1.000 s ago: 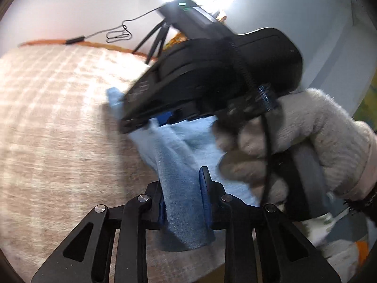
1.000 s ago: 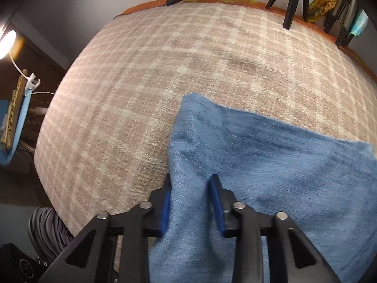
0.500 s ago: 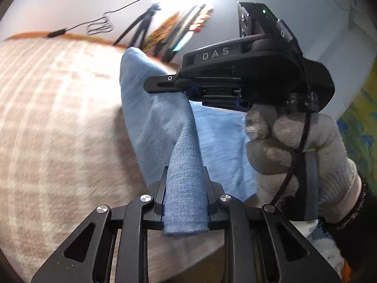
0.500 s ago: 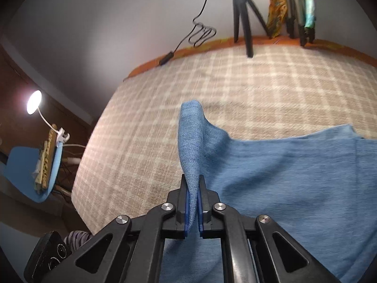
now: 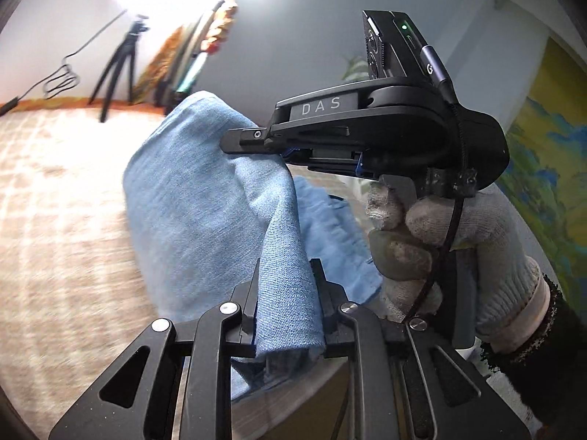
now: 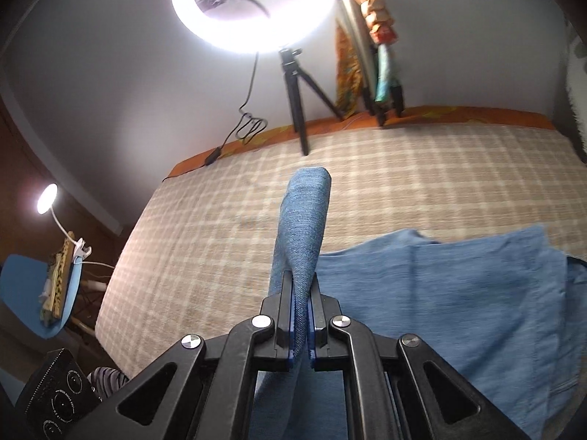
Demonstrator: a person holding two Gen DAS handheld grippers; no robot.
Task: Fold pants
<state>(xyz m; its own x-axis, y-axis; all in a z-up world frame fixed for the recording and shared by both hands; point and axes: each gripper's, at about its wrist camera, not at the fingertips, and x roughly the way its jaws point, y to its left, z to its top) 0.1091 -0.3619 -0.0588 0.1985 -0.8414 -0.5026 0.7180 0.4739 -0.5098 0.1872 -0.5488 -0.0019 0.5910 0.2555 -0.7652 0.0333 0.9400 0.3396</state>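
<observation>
Light blue denim pants (image 5: 190, 198) lie on a bed with a beige checked cover (image 5: 55, 201); one edge is lifted off it. My left gripper (image 5: 284, 286) is shut on a thick fold of this edge near the bed's front. In the same view my right gripper (image 5: 253, 143), held by a gloved hand (image 5: 458, 242), pinches the cloth farther along and higher up. In the right wrist view the right gripper (image 6: 301, 293) is shut tight on a narrow upright fold, and the rest of the pants (image 6: 440, 293) spread flat to the right on the cover (image 6: 403, 168).
A lit ring light (image 6: 253, 7) on a black tripod (image 6: 297, 84) stands at the bed's far edge, with a cable (image 6: 249, 124) and hanging cloths (image 6: 381, 36) beside it. A blue chair (image 6: 22, 293) and a small lamp (image 6: 47, 198) are off the bed's left side.
The right gripper's jaws closed on the fold of denim. Both grippers rose and pulled the held edge up off the cover. Both views tilted up towards the wall.
</observation>
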